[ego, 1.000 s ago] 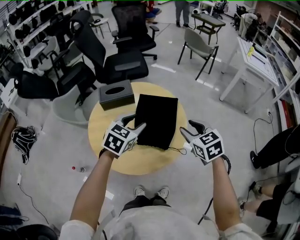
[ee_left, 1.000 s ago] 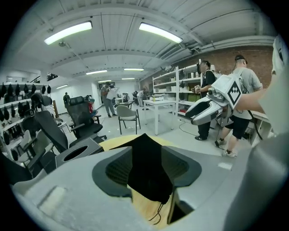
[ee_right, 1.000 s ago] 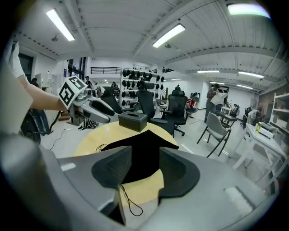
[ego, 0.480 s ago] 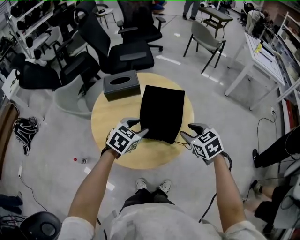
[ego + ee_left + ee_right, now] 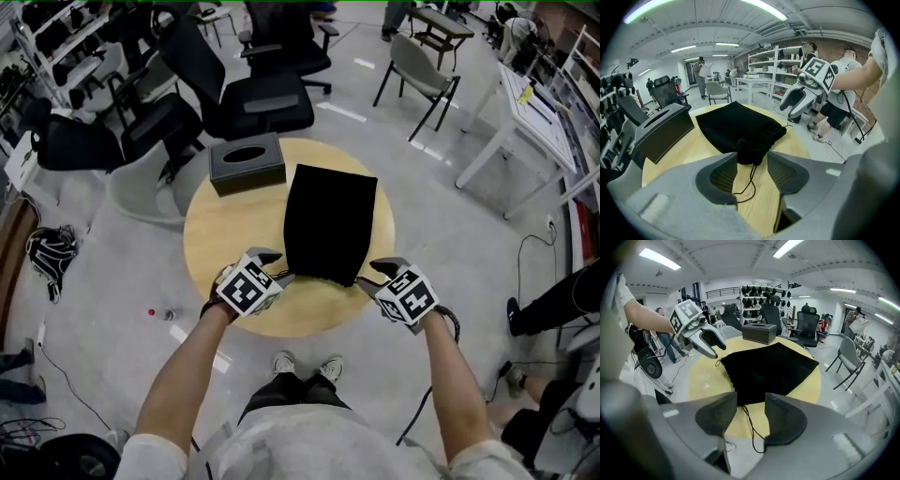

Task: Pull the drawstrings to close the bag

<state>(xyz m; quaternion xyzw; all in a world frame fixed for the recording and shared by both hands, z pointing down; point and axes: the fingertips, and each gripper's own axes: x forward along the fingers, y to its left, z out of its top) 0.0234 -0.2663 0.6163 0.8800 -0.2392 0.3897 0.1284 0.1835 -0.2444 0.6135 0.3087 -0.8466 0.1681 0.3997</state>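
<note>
One round wooden table (image 5: 225, 234) carries a flat black bag (image 5: 330, 220) at its centre, mouth end toward the person, and a dark tissue box (image 5: 247, 162) near the bag's far left corner. Left gripper (image 5: 279, 266) and right gripper (image 5: 373, 275), each bearing a black-and-white square-marker cube, sit at the bag's near corners with jaws spread. Left drawstring (image 5: 751, 180) and right drawstring (image 5: 750, 427) each lie loose between those jaws, unpinched.

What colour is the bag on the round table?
The bag is plain black, clearest in the head view.
</note>
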